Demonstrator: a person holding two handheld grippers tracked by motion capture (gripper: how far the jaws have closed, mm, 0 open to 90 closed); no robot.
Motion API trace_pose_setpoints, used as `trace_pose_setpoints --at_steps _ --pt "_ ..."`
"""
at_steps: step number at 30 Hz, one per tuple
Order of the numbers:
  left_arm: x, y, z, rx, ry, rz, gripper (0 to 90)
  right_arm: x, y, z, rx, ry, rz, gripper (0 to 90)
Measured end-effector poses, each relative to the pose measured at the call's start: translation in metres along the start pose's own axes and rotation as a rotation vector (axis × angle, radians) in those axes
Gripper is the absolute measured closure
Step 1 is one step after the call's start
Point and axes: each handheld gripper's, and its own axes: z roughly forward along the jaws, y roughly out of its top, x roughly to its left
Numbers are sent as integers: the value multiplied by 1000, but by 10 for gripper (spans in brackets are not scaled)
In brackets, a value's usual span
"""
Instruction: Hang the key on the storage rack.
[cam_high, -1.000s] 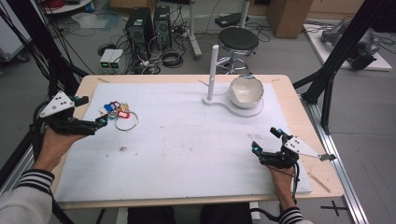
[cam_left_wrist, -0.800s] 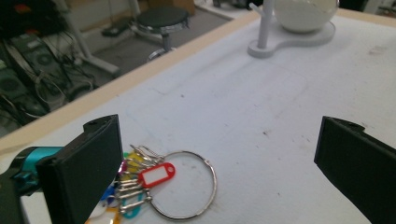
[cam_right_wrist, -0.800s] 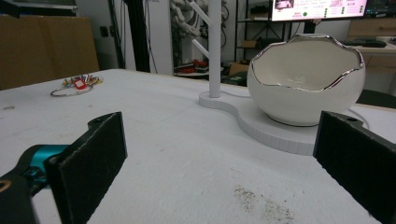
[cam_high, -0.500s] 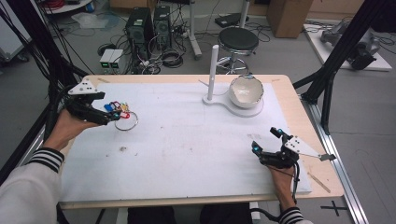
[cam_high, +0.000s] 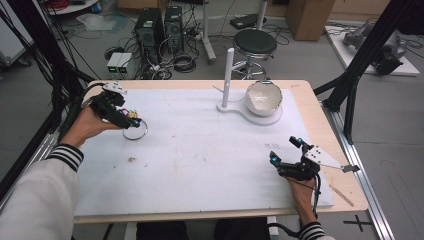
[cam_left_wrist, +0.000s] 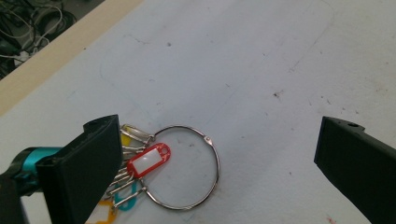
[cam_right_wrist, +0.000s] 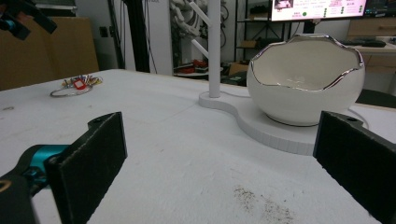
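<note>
A metal key ring (cam_left_wrist: 187, 169) with a red tag (cam_left_wrist: 148, 160) and several other coloured tags lies flat on the white mat (cam_high: 200, 150), at its far left (cam_high: 135, 128). My left gripper (cam_high: 127, 116) hovers just above it, open, jaws wide on either side of the ring (cam_left_wrist: 217, 163). A white egg-shaped bowl (cam_high: 264, 97) sits on a white stand with an upright peg (cam_high: 228, 75) at the far side. My right gripper (cam_high: 285, 150) rests low near the front right, open and empty, facing the bowl (cam_right_wrist: 303, 79) and peg (cam_right_wrist: 214, 46).
The wooden table edge (cam_high: 345, 150) borders the mat. A wooden stick (cam_high: 342, 195) lies at the front right corner. Black frame posts (cam_high: 360, 75) stand at the table's sides; a stool (cam_high: 255, 42) and computer towers (cam_high: 160, 27) are beyond.
My left gripper has travelled forward and right from the table's left edge to a spot over the key ring. The right gripper has stayed put.
</note>
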Motion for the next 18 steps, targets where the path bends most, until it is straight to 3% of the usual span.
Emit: trace_pose_setpoints --at_steps 6,8,14,18 --pt "-2 8 17 75 -18 -13 17 0 0 0 -1 0 -13 23" --pt "-1 7 26 129 -1 -21 17 0 0 0 0 0 -1 23" --pt "-3 6 40 204 -4 -22 17 0 0 0 0 0 -2 23" --pt "-5 6 46 224 -8 -22 18 -1 0 0 -1 1 -13 23"
